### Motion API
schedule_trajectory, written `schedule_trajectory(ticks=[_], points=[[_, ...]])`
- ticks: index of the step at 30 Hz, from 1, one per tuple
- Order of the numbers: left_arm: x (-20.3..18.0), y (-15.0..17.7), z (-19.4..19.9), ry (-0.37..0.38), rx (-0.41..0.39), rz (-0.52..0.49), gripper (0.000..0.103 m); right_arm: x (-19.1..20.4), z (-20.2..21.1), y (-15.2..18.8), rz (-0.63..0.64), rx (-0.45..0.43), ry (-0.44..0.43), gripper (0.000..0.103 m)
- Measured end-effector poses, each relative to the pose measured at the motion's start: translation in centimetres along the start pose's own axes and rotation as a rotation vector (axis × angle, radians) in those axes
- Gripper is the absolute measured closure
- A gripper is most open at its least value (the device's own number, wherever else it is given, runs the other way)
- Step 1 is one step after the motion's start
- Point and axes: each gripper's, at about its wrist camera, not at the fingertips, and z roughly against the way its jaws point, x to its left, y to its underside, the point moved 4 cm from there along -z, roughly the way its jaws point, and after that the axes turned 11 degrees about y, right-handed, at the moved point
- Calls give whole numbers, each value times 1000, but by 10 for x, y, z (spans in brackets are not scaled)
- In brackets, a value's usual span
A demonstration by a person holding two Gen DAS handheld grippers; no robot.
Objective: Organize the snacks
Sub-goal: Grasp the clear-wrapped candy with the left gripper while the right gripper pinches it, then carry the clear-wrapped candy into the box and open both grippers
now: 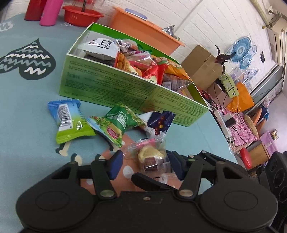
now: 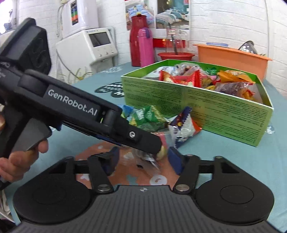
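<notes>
A green cardboard box (image 1: 107, 84) full of wrapped snacks stands on the teal tablecloth; it also shows in the right wrist view (image 2: 197, 102). Loose packets lie in front of it: a blue-green one (image 1: 69, 121), a green one (image 1: 118, 121), a dark blue one (image 1: 159, 121). A clear-wrapped pastry (image 1: 152, 157) lies between the open fingers of my left gripper (image 1: 145, 163), which does not clamp it. My right gripper (image 2: 143, 159) is open, just behind the left gripper's tip (image 2: 150, 141), which crosses its view and hides most of the pastry (image 2: 161, 152).
An orange tub (image 1: 143, 28), a red bowl (image 1: 80, 15), a pink bottle (image 1: 50, 12) and a red flask (image 2: 138, 39) stand behind the box. The table's right edge (image 1: 220, 129) drops to a cluttered floor with cardboard boxes (image 1: 202, 66).
</notes>
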Motion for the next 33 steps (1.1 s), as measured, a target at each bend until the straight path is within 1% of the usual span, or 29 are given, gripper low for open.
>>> schedule_trajectory(ticks=[1,2,3,6,11,14,18,22,25,33], points=[[-2,0,2,4,2,-8,26,1,2,0,5,-3,5,16],[-4,1,3,3,5,-17,35,1,3,0,14,-8,10,24],[-7,1,6,-7,1,-26,35,2,6,0,19,-10,1,39],[-19,-3,14,-14,-29,-72,34,1,15,-7,23,-36,-1,44],[-43,-23,34,-15,-100,-154,34,1,30,-30,48,-127,12,45],[-53,-42,46,-15,-147,-199,34,-1,34,-51,71,-188,16,45],[-59,-71,57,-35,-202,-245,34,3,29,-79,95,-265,21,45],[-51,-97,60,-56,-236,-280,34,7,16,-102,98,-317,21,45],[-36,-110,56,-61,-236,-259,34,10,1,-110,99,-327,16,45],[2,-121,40,-103,-213,-250,34,13,-37,-113,77,-286,-8,45]])
